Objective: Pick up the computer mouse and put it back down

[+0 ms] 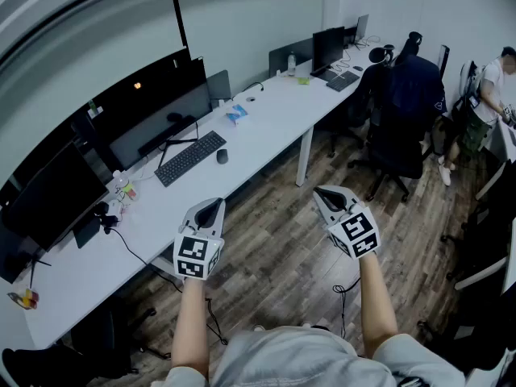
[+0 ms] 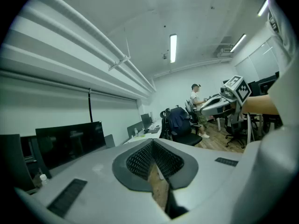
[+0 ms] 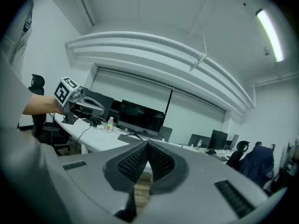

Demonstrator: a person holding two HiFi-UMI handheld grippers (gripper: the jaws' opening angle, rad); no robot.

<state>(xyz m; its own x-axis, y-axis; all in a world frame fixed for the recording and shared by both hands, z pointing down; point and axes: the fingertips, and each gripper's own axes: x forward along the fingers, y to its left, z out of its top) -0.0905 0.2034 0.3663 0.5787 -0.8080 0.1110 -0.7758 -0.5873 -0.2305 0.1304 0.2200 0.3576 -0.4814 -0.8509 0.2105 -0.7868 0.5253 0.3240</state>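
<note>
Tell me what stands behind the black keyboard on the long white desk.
A wide dark monitor stands right behind the black keyboard, its foot on the white desk. Anything behind the screen, against the wall, is covered.

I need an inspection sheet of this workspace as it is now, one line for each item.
Surface: long white desk.
Job's things: computer mouse on the desk beside the keyboard, untouched.
Clutter: bottle, small blue item.
Grippers: left gripper and right gripper shut, empty, short of the desk.
Cables: black cable running over the desk edge.
Surroundings: monitors, office chair, a person at far right.
</note>
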